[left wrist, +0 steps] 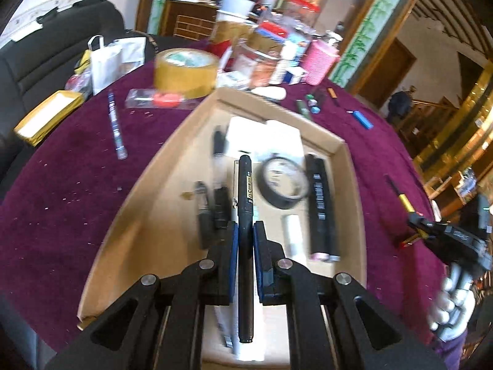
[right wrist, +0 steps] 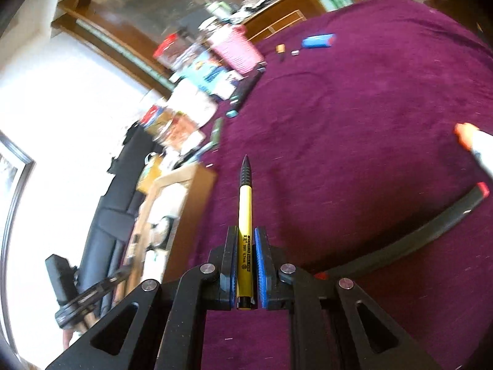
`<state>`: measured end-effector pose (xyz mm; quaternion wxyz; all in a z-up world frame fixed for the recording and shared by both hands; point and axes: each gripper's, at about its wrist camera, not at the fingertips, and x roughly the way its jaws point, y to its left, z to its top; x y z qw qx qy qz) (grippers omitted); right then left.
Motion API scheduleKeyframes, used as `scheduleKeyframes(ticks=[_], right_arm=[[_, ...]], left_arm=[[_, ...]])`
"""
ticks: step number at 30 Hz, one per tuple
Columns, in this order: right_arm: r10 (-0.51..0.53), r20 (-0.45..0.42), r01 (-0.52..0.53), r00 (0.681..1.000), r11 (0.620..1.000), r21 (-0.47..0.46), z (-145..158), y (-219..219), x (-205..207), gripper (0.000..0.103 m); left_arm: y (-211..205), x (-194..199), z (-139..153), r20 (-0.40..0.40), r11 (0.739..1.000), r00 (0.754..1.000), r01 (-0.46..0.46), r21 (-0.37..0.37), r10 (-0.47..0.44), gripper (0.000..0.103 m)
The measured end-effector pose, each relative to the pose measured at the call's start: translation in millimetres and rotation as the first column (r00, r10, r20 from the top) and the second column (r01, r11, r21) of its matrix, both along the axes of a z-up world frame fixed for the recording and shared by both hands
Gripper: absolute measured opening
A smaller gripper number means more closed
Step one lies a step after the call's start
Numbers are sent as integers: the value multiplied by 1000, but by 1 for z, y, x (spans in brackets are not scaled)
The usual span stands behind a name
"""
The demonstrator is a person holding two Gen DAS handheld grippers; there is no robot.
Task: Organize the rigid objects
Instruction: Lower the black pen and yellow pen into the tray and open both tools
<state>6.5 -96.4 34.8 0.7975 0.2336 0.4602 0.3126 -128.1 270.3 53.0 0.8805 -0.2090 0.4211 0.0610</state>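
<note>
My left gripper (left wrist: 245,231) is shut on a black marker pen (left wrist: 245,191), held above a shallow cardboard box (left wrist: 345,154). In the box lie a roll of black tape (left wrist: 285,182), a long black tube (left wrist: 320,206), a white stick (left wrist: 292,234), white paper and other dark pens. My right gripper (right wrist: 245,237) is shut on a yellow pen (right wrist: 245,215) with a black tip, above the purple tablecloth (right wrist: 354,123). In the left wrist view the right gripper (left wrist: 416,215) shows at the far right with the yellow pen (left wrist: 403,202), held by a gloved hand (left wrist: 453,311).
On the cloth lie a blue-white pen (left wrist: 116,126), a brown tape roll (left wrist: 186,71), a blue lighter (left wrist: 362,119), a pink basket (left wrist: 319,61) and a clutter of packets. A long black strip (right wrist: 409,240) and a white marker with an orange cap (right wrist: 468,141) lie right of my right gripper.
</note>
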Motion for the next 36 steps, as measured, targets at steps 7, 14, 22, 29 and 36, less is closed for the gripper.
scheduleKeyframes(ticks=[7, 14, 22, 29, 36], right_arm=[[118, 12, -117, 993, 993, -3, 15, 59, -18, 12], [218, -7, -218, 976, 976, -31, 14, 113, -35, 12], [289, -31, -291, 957, 953, -90, 8, 162, -46, 12], [334, -24, -332, 942, 923, -193, 3, 196, -59, 12], [371, -18, -360, 929, 887, -288, -3, 221, -71, 12]], left_arm=[[15, -2, -19, -53, 999, 998, -31, 16, 32, 9], [29, -7, -23, -51, 998, 997, -55, 3, 55, 11], [30, -15, -16, -18, 998, 998, -54, 23, 54, 26], [23, -28, 9, 66, 996, 997, -52, 76, 47, 42], [24, -37, 20, 102, 987, 992, -93, 135, 79, 60]])
